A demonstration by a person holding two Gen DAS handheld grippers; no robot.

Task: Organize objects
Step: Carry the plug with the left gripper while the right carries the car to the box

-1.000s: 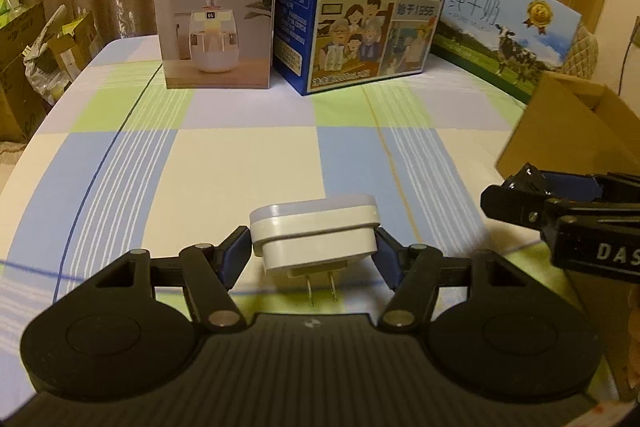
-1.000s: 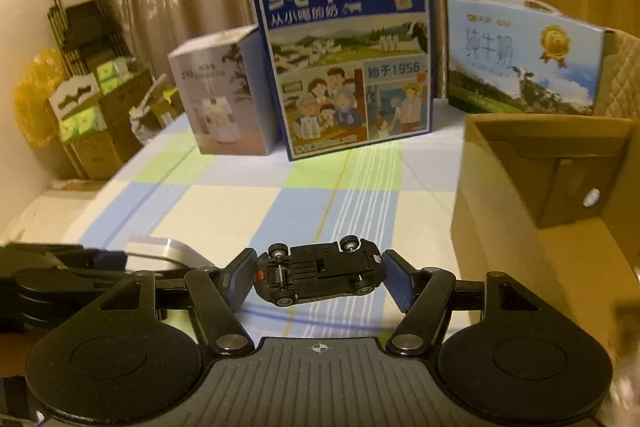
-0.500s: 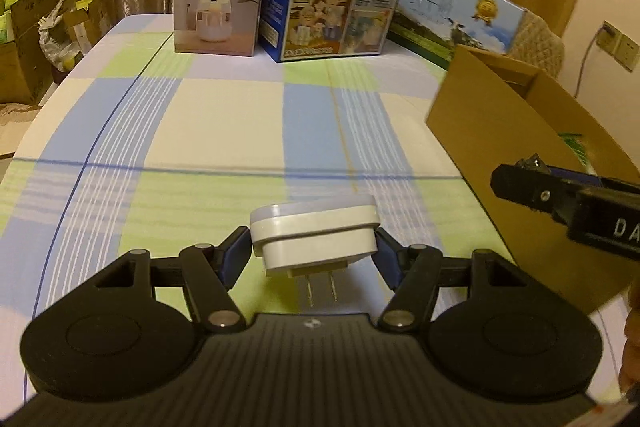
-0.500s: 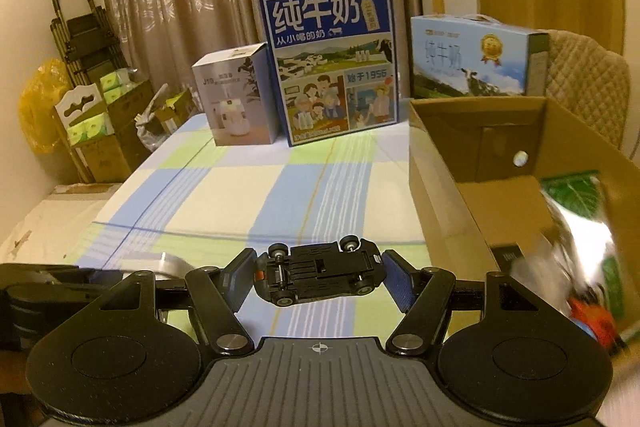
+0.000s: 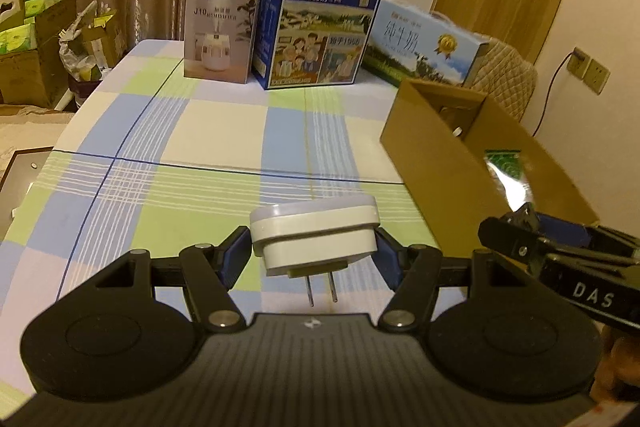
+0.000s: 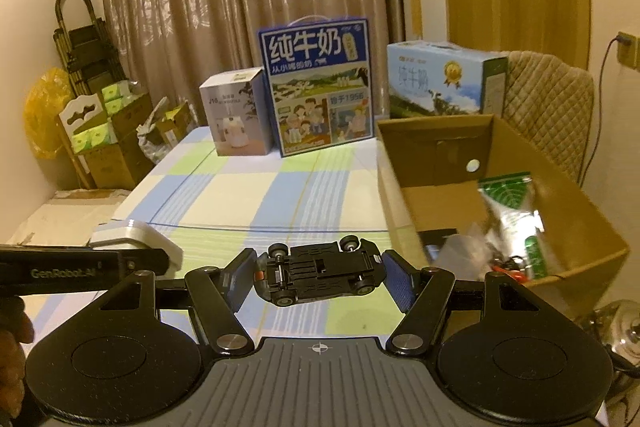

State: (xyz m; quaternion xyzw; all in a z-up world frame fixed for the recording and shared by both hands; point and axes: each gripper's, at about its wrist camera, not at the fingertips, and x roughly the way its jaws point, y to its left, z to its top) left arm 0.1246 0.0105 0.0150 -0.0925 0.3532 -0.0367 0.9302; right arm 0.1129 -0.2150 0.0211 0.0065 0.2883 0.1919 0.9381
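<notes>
My left gripper is shut on a white plug-in adapter, its two prongs pointing back toward the camera, held above the checked tablecloth. My right gripper is shut on a small black toy car, turned so its underside and wheels face the camera. An open cardboard box stands on the right of the table, with a green packet and several small items inside. In the left wrist view the right gripper reaches in from the right, in front of the box. The adapter also shows at the left in the right wrist view.
At the table's far end stand a white humidifier box, a tall blue milk carton and a pale blue milk carton. A quilted chair is behind the cardboard box. Cartons and bags crowd the floor at the left.
Both grippers have risen and drawn back from the far boxes, still holding the adapter and the car. The cardboard box's inside has come into view at the right.
</notes>
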